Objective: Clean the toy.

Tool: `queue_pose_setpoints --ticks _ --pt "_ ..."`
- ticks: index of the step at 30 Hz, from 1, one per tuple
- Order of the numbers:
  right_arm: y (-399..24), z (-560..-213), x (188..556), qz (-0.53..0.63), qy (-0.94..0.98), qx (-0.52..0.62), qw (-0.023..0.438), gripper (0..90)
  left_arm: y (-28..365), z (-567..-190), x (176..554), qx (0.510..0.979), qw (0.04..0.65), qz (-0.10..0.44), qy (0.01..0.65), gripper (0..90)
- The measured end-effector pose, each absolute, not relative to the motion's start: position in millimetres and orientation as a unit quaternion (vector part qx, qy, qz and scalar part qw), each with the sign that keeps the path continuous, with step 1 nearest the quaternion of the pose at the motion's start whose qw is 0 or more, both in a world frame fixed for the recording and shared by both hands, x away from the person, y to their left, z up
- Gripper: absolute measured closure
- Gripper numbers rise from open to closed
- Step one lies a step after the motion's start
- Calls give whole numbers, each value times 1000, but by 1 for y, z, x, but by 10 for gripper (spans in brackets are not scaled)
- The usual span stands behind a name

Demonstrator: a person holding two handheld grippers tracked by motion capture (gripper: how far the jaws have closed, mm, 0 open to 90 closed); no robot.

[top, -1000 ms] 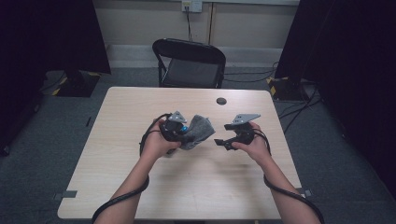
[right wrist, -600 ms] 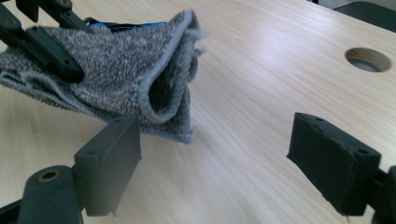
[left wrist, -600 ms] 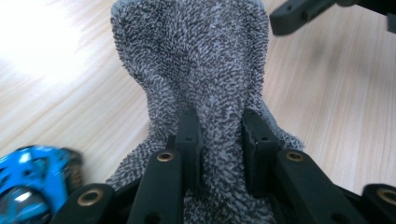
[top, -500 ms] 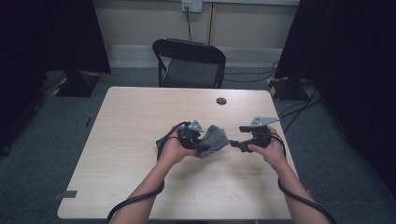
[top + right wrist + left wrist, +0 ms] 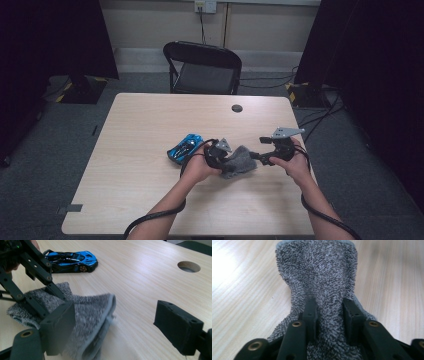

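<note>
Grey cloth (image 5: 239, 161) between the left gripper's (image 5: 329, 312) just-loosened jaws; right gripper (image 5: 120, 322) wide open; blue car (image 5: 184, 148) nearby.

Looks like some kind of recording studio or lab room. Black curtains (image 5: 55, 40) hang on both sides, with grey carpet (image 5: 45, 165) (cables trailing everywhere) and a lone folding chair (image 5: 202, 67) behind the bare wooden table (image 5: 140, 130).

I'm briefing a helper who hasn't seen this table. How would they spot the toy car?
On the light wooden table, look just left of the left gripper, which has a grey towel between its jaws. The toy car lies there, small, glossy blue and black, unlike the fuzzy grey towel.
</note>
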State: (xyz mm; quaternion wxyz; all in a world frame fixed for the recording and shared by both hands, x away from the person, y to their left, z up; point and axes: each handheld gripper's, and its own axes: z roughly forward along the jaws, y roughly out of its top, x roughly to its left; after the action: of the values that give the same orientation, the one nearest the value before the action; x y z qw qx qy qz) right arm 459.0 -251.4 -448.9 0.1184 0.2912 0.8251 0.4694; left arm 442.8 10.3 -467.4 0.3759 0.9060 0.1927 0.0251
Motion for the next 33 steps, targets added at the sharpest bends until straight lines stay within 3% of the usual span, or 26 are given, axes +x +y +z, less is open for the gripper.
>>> queue_pose_setpoints --ticks 7,26,33 --pt "-243 -448 457 470 831 277 110 165 23 -462 442 897 389 44 204 384" --pt "-185 -468 448 452 869 194 56 187 87 -443 448 873 394 81 275 192" --pt "-182 -483 446 431 880 193 51 190 114 -443 456 864 385 102 308 175"
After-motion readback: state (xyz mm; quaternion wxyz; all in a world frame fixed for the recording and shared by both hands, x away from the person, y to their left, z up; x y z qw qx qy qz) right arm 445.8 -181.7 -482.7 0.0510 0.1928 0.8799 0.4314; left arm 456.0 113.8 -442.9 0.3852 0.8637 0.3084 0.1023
